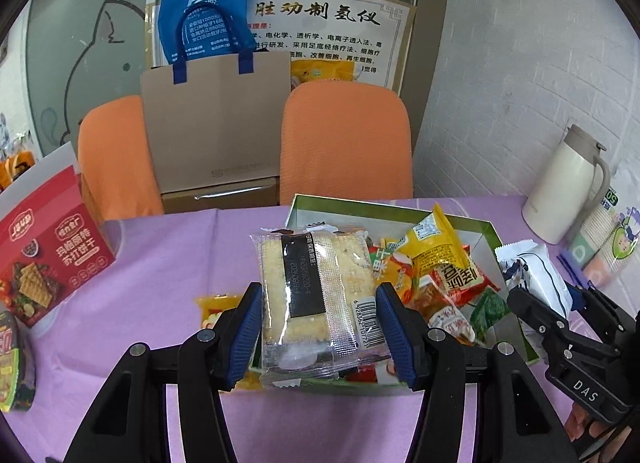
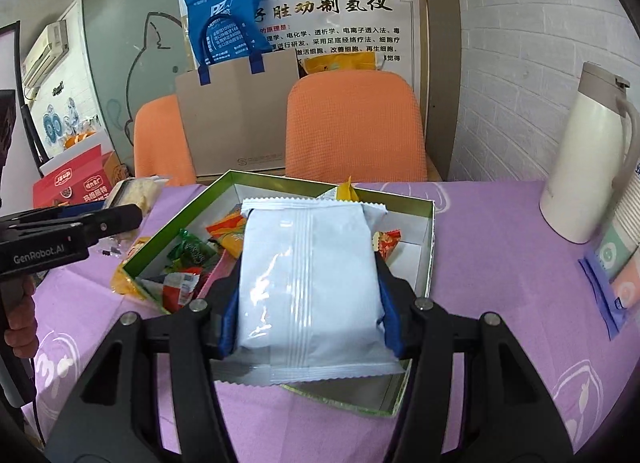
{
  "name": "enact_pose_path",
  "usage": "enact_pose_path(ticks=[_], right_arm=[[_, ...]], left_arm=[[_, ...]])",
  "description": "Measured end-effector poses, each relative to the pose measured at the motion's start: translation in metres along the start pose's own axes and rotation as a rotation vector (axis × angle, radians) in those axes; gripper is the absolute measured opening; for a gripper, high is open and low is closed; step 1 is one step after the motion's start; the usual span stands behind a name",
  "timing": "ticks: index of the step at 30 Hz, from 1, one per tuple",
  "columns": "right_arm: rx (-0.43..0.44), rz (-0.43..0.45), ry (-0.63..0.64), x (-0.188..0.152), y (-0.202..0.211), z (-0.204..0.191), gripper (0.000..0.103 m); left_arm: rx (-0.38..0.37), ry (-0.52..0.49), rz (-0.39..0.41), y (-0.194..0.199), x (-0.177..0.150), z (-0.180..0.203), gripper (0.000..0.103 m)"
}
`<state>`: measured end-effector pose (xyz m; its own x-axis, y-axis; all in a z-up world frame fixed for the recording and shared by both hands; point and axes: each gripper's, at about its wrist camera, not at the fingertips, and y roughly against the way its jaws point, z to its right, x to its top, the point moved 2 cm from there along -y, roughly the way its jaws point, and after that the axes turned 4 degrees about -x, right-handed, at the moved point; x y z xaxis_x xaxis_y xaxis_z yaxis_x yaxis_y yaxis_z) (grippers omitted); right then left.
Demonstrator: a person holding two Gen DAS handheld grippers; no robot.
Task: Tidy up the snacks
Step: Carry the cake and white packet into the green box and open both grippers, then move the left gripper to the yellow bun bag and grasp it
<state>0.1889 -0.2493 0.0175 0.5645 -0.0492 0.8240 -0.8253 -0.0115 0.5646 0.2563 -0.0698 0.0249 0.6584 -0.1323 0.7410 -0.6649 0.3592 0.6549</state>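
Observation:
My left gripper (image 1: 319, 321) is shut on a clear cracker packet (image 1: 308, 287) with a black label, held above the left part of the green-rimmed box (image 1: 490, 229). The box holds several snack packets, among them a yellow one (image 1: 434, 247) and a red one (image 1: 456, 279). My right gripper (image 2: 308, 321) is shut on a white snack packet (image 2: 310, 283), which hangs over the near side of the same box (image 2: 431, 231). In the left wrist view the right gripper (image 1: 560, 299) shows at the right with the white packet (image 1: 534, 271). The left gripper (image 2: 128, 211) appears at the left in the right wrist view.
A purple cloth (image 1: 168, 263) covers the table. A red biscuit box (image 1: 48, 259) stands at the left, a white thermos jug (image 2: 588, 155) at the right beside wipes packs (image 2: 620, 263). A yellow packet (image 1: 214, 305) lies left of the box. Two orange chairs (image 1: 346, 143) stand behind.

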Motion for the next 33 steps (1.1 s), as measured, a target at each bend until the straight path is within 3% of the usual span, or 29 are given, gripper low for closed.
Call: enact_pose_path(ticks=[5,6,7,8,10,13,18,26,33], right_arm=[[0.007,-0.001,0.024,0.002,-0.036,-0.004,0.059],[0.008,-0.013,0.029,0.0,-0.043,-0.004,0.061],[0.001,-0.032,0.041,-0.003,-0.05,-0.004,0.074],[-0.023,-0.045,0.054,-0.006,-0.054,-0.003,0.086],[-0.055,-0.01,0.077,-0.012,-0.05,-0.003,0.09],[-0.076,0.022,0.112,-0.019,-0.04,-0.004,0.094],[-0.068,-0.002,0.079,-0.021,-0.026,-0.004,0.095],[-0.011,0.056,0.036,-0.004,0.028,-0.021,0.096],[0.053,0.086,0.046,-0.007,0.067,-0.054,0.101]], left_arm=[[0.015,-0.04,-0.018,-0.035,0.005,0.005,0.058],[0.015,-0.053,-0.02,-0.04,0.004,0.006,0.059],[0.012,-0.064,-0.02,-0.042,0.002,0.007,0.061],[0.016,-0.076,-0.025,-0.044,0.0,0.007,0.074],[0.06,-0.087,-0.005,-0.042,-0.005,0.006,0.091],[0.101,-0.101,0.035,-0.035,-0.01,0.005,0.096],[0.098,-0.079,0.037,-0.019,-0.014,0.0,0.097],[0.095,-0.018,0.089,0.039,-0.014,-0.024,0.097],[0.168,0.054,0.103,0.078,-0.029,-0.07,0.098]])
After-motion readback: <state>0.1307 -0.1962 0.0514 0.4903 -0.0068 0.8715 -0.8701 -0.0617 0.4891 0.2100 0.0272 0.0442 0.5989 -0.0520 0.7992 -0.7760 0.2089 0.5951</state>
